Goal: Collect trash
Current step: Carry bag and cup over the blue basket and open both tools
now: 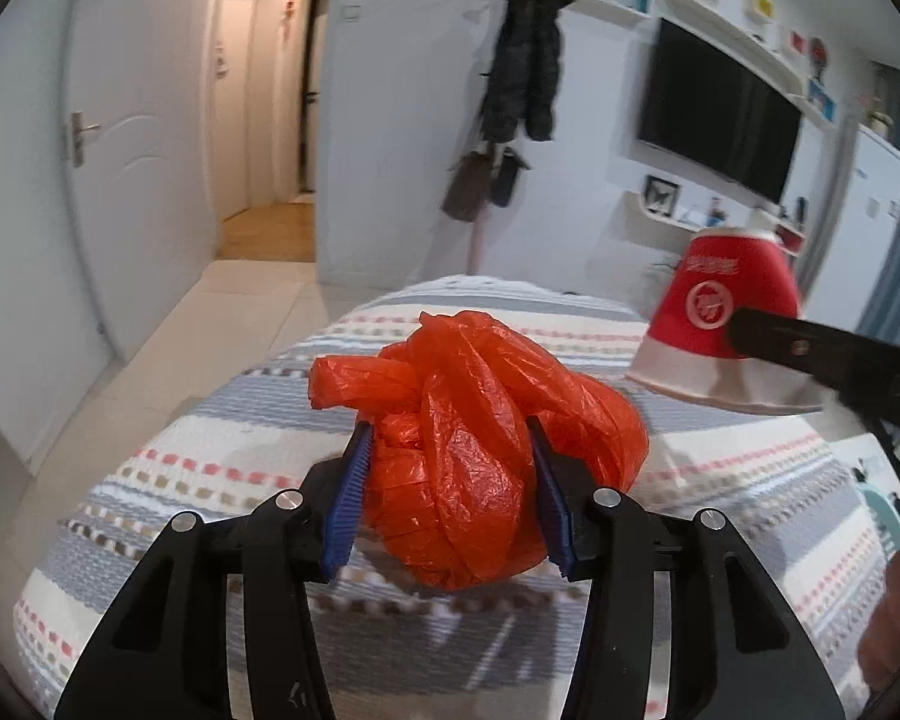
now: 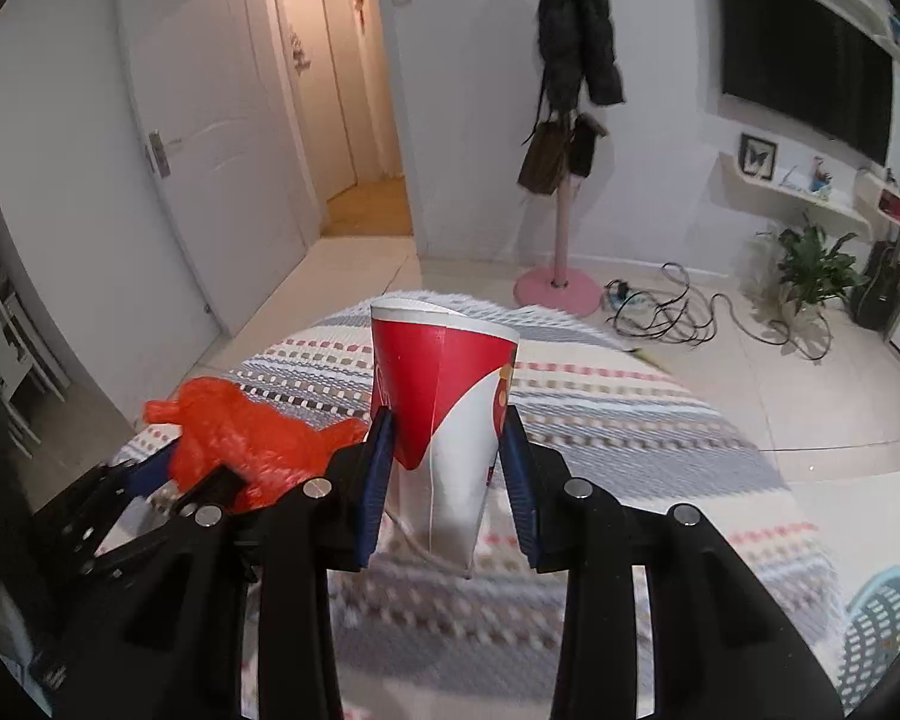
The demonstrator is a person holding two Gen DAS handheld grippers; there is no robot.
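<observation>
A crumpled orange plastic bag [image 1: 474, 450] bulges between the blue pads of my left gripper [image 1: 450, 492], which is shut on it just above the striped bedcover [image 1: 210, 450]. A red and white paper cup [image 2: 444, 420], squashed and creased, is pinched between the blue pads of my right gripper [image 2: 447, 480], lifted off the cover. In the left wrist view the same paper cup [image 1: 720, 324] hangs upside down at the right, held by a black finger [image 1: 810, 348]. In the right wrist view the orange bag [image 2: 252, 444] and the left gripper's black frame show at the lower left.
The striped bedcover [image 2: 630, 432] fills the lower half of both views. A blue slotted basket [image 2: 882, 618] sits at the lower right. A pink coat stand [image 2: 561, 252], loose cables [image 2: 690, 312], a potted plant [image 2: 816, 270] and a white door [image 1: 120, 168] lie beyond.
</observation>
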